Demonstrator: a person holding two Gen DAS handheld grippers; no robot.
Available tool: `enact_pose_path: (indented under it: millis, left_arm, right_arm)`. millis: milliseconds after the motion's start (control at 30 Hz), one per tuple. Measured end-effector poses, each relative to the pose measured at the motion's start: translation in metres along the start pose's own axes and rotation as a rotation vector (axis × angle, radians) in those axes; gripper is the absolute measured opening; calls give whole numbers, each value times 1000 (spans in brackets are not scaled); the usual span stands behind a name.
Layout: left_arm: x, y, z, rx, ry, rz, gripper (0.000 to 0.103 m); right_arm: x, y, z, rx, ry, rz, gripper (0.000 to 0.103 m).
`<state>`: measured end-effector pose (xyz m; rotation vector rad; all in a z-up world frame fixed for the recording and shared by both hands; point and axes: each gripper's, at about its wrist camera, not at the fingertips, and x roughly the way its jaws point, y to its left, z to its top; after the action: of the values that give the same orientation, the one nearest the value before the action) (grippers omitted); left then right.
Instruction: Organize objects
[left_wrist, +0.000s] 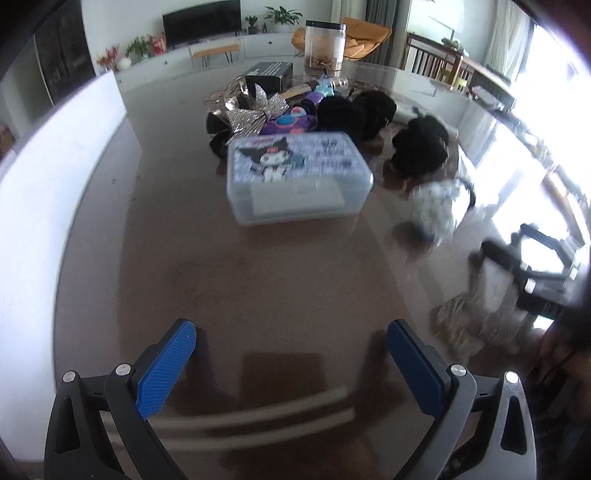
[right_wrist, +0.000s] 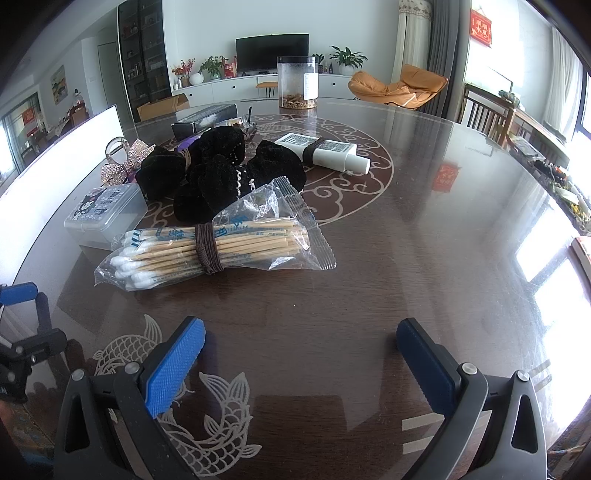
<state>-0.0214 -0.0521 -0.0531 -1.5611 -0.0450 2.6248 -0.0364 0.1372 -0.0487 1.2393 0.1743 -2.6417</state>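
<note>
Cotton swab packet (right_wrist: 210, 245): clear bag, wooden sticks bound by a brown band, lying flat; long axis runs left-right, white tips to the left. Just behind it, black scrunchies (right_wrist: 221, 166); left of it, lidded clear plastic box (left_wrist: 299, 177) with cartoon print; farther back, white tube (right_wrist: 325, 151) and tall clear jar (right_wrist: 297, 83). Desk (right_wrist: 406, 258): dark, glossy, with white cloud and fish pattern. Room: TV, plants, orange chair. Left hand-held gripper (left_wrist: 291, 350) and right hand-held gripper (right_wrist: 301, 350): both wide apart, empty, above the desk.
</note>
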Motion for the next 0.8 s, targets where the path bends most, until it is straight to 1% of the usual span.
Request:
enact_pose_path:
  millis: [67, 133, 167, 233, 300, 367, 433, 467, 500, 600, 667, 733, 800]
  left_arm:
    - [2, 4, 16, -59, 1, -56, 103]
    - [3, 4, 31, -104, -18, -79, 103]
    - [4, 1, 39, -114, -32, -76, 103]
    - [6, -8, 58, -114, -69, -23, 103]
    - [11, -15, 73, -115, -101, 61, 103]
    - [19, -14, 82, -124, -101, 117, 103]
    - [22, -6, 81, -142, -97, 121, 103]
    - [20, 3, 78, -159, -92, 112, 103]
    - [19, 11, 74, -167, -85, 121, 103]
    - [11, 38, 55, -186, -52, 187, 103]
    - [5, 54, 41, -208, -38, 208, 103]
    - [-3, 68, 32, -238, -36, 201, 103]
    - [-9, 72, 33, -252, -46, 165, 103]
  right_arm:
    - [0, 0, 0, 0, 0, 0, 103]
    - [0, 0, 0, 0, 0, 0, 103]
    - [0, 0, 0, 0, 0, 0, 103]
    - [0, 0, 0, 0, 0, 0, 103]
    - [0, 0, 0, 0, 0, 0, 103]
    - [0, 0, 0, 0, 0, 0, 103]
    - [0, 0, 0, 0, -1, 0, 103]
    - [0, 0, 0, 0, -1, 1, 103]
    - [0, 0, 0, 0, -1, 0, 103]
    - [0, 0, 0, 0, 0, 1, 103]
    - [0, 0, -1, -1, 0, 0, 103]
    - [1, -1, 0, -1, 0, 0, 103]
    - [1, -1, 0, -1, 0, 0, 103]
